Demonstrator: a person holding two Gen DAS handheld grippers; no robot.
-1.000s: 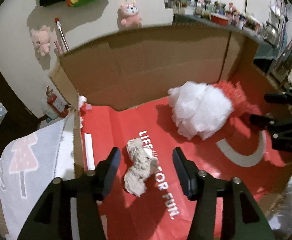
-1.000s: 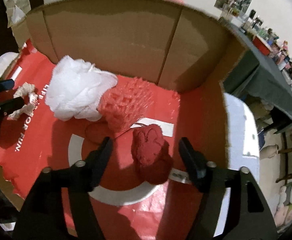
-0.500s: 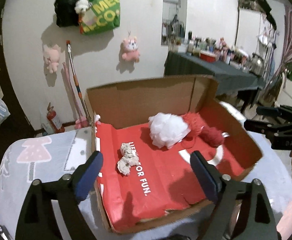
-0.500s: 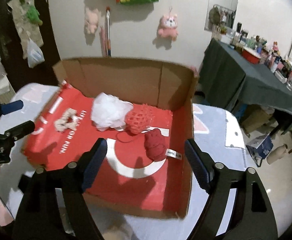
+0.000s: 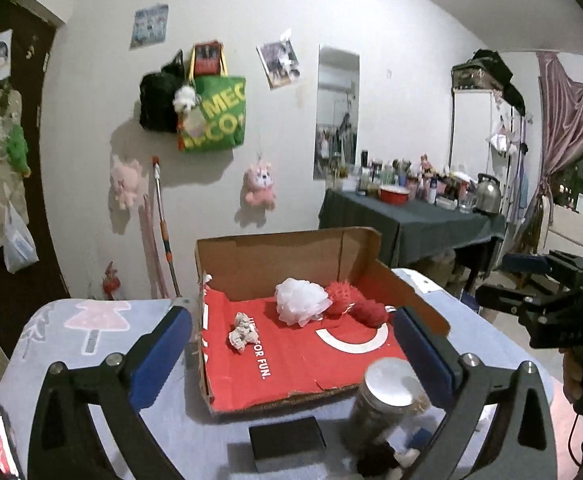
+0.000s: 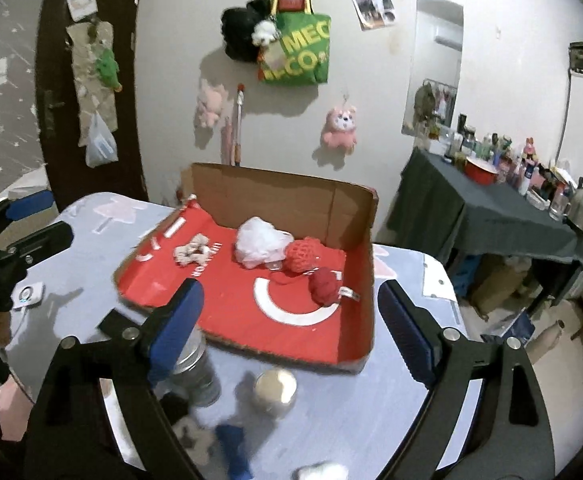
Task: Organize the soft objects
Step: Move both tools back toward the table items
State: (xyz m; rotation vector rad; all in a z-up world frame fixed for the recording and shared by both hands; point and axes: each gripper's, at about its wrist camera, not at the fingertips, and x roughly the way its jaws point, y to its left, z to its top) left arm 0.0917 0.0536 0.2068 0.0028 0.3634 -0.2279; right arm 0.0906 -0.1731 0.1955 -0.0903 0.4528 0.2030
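Inside the cardboard box (image 6: 291, 204), a fluffy white pouf (image 6: 257, 246) touches a spiky red ball (image 6: 305, 254).

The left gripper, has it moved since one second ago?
Yes. The left gripper pulled back from the beige scrunchie; its jaws opened, empty.

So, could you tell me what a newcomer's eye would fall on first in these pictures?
Most likely the red-lined cardboard box on the table, holding a white puff, a red mesh ball, a dark red plush and a beige scrunchie apart to the left. Next, the green bag hanging on the wall behind. Both grippers, left and right, frame the box wide open and empty.
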